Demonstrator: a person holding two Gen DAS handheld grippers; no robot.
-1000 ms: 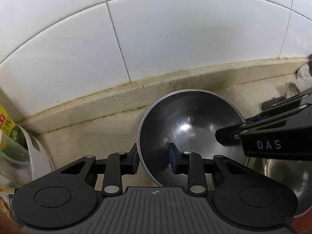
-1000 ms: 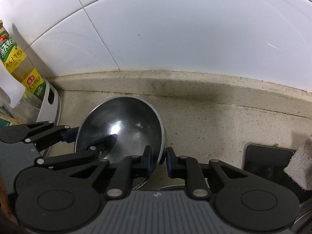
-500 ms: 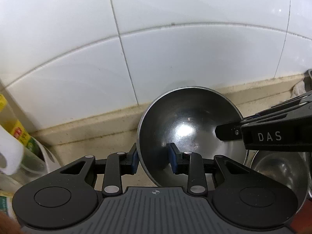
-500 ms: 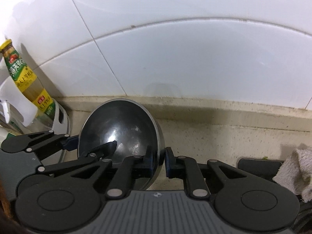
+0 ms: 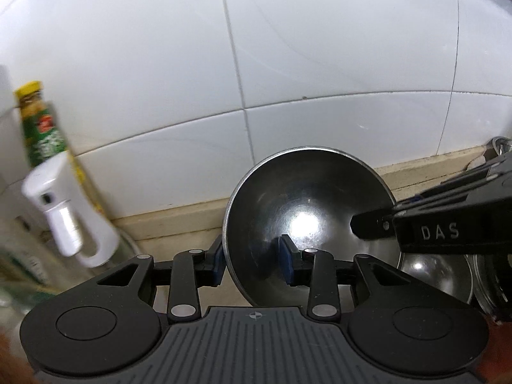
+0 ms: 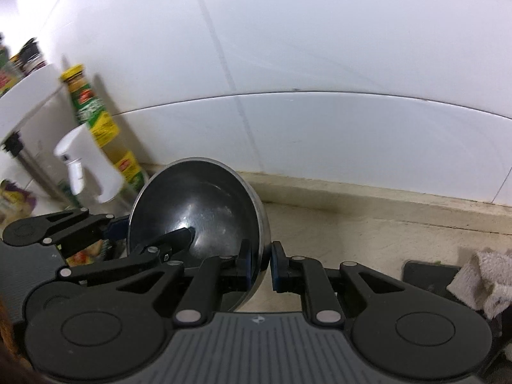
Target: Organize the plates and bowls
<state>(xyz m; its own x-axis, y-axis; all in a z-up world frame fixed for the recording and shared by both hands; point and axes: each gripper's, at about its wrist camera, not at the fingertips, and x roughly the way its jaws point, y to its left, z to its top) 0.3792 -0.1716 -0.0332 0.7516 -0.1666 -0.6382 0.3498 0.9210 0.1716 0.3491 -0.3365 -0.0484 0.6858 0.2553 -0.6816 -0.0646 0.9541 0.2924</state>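
At the far left of the left wrist view a green-labelled bottle (image 5: 43,131) with a yellow cap stands against the white tiled wall (image 5: 288,64), and a white spray bottle (image 5: 68,214) leans in front of it; both are blurred. In the right wrist view the same two show at centre left, with some blurred packets and jars further left that I cannot make out.

Lower centre of the left wrist view: the left gripper (image 5: 252,264) straddles the near left rim of the steel bowl (image 5: 307,220), one blue pad outside the wall and one inside. Its jaws have just been opening a little; the outer pad looks to touch the rim, the inner one stands off the wall. The bowl is tipped up, its open mouth facing the cameras and its rim standing steeply in front of the beige backsplash ledge (image 5: 179,220).

The right gripper (image 6: 260,264) is clamped narrowly on the bowl's right rim, one finger inside and one outside. It enters the left wrist view from the right edge.

Under that arm, lower right of the left wrist view, I count two more steel bowls (image 5: 435,275), one partly cut off. At the right edge of the right wrist view, a grey cloth (image 6: 480,278) lies on a dark flat object (image 6: 425,272) on the counter (image 6: 368,240).
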